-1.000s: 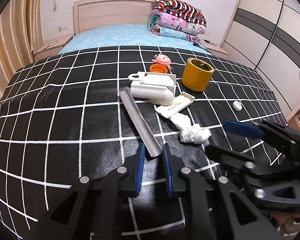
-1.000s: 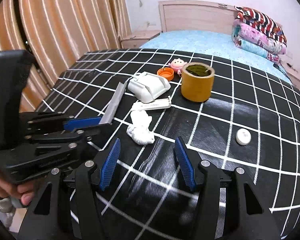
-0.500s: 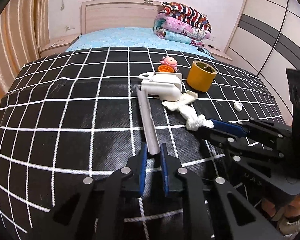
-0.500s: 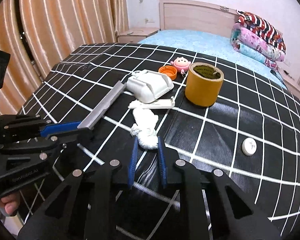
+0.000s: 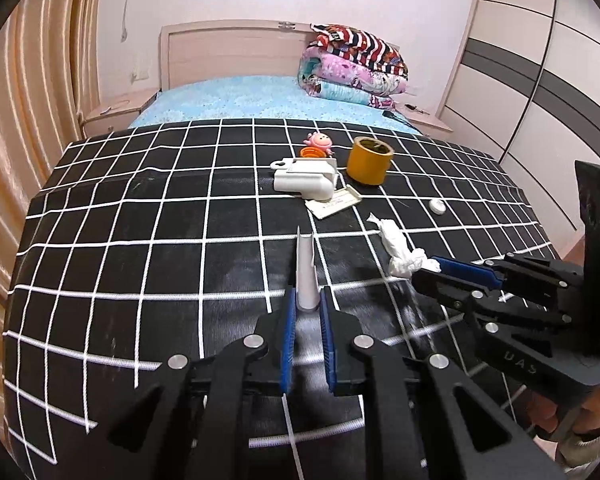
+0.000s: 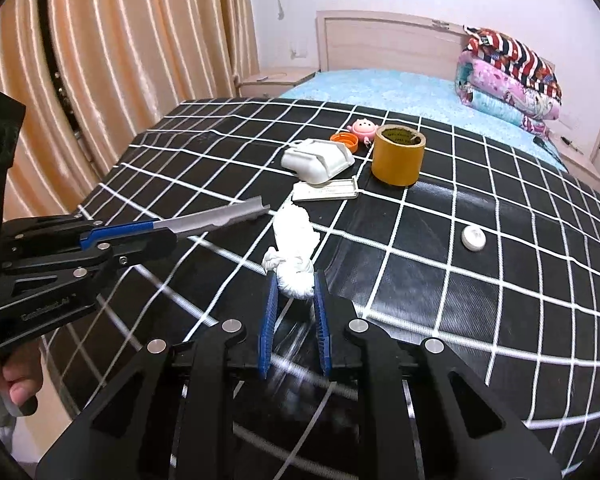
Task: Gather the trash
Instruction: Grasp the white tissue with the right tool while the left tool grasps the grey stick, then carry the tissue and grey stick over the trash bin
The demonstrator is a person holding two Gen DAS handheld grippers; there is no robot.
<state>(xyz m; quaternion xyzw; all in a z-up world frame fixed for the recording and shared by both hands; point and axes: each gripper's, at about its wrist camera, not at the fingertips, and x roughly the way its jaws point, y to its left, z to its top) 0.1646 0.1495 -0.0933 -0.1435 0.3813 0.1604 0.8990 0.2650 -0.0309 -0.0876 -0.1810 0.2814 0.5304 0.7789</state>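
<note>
Two grips were on at once. My left gripper had its jaws closed on the near end of the grey strip, and my right gripper had its jaws closed on the crumpled white tissue.

I took the tape roll as my landmark on the black checked cloth. Just left of it sat the white plastic holder, with the flat white card in front of that. The orange cap and the pink toy lay behind and left of the roll, and the small white disc lay nearer me and to its right, well apart.

From the left wrist, the strip showed end-on, short and narrow, and the tissue showed in side view, its long tail trailing toward the roll from the right gripper's blue pads. The right wrist gave me the strip's full length, lifted off the cloth, its far end near the tissue. That view showed the tissue bunched between the pads, but I could not tell whether it was off the cloth.
</note>
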